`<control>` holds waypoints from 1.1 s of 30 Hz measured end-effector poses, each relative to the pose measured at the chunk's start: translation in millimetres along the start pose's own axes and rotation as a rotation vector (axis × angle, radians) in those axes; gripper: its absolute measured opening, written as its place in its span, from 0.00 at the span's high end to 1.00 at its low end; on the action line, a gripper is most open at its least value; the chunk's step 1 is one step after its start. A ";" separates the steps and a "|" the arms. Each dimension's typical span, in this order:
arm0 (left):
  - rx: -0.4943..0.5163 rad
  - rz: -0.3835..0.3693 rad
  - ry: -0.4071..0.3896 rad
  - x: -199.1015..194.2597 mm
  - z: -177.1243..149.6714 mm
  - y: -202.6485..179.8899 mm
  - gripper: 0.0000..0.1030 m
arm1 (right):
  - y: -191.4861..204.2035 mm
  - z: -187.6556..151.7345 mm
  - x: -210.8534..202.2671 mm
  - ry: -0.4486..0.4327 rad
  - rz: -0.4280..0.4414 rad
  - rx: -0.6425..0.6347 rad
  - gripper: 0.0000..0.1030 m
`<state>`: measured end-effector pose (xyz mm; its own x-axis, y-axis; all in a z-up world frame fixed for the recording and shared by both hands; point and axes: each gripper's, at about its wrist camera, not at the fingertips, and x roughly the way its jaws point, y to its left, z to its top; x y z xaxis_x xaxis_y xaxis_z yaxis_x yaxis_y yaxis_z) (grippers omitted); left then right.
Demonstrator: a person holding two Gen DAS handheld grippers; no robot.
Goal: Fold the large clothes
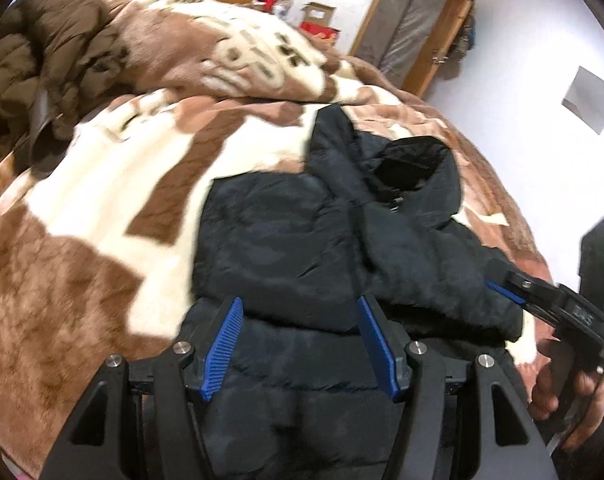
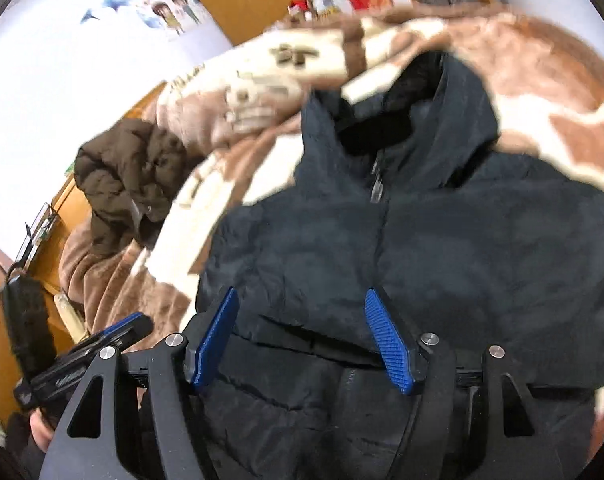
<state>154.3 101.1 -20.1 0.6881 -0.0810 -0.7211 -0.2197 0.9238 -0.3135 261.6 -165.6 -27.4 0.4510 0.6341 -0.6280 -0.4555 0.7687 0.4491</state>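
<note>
A black hooded puffer jacket (image 1: 302,240) lies front up on a brown and cream blanket (image 1: 102,200), one sleeve folded across its chest. It fills the right wrist view (image 2: 441,240), zipper up the middle. My left gripper (image 1: 300,312) is open and empty, hovering over the jacket's lower part. My right gripper (image 2: 302,308) is open and empty, also over the lower part. The right gripper shows at the right edge of the left wrist view (image 1: 505,292); the left gripper shows at the lower left of the right wrist view (image 2: 126,322).
A brown puffer coat (image 1: 34,72) lies bunched at the far left of the bed, also in the right wrist view (image 2: 126,176). The blanket is heaped behind the jacket. A wooden wardrobe (image 1: 413,28) and boxes (image 1: 317,20) stand against the back wall.
</note>
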 end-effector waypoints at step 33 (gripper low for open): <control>0.192 0.047 0.083 149.2 48.3 -80.1 0.76 | -124.5 33.3 27.3 0.038 -0.378 0.039 0.75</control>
<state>308.0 33.1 -72.7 0.6195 -0.0591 -0.7828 -0.1088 0.9811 -0.1601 356.2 -241.2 -79.3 0.5524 0.3027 -0.7767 -0.2326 0.9507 0.2051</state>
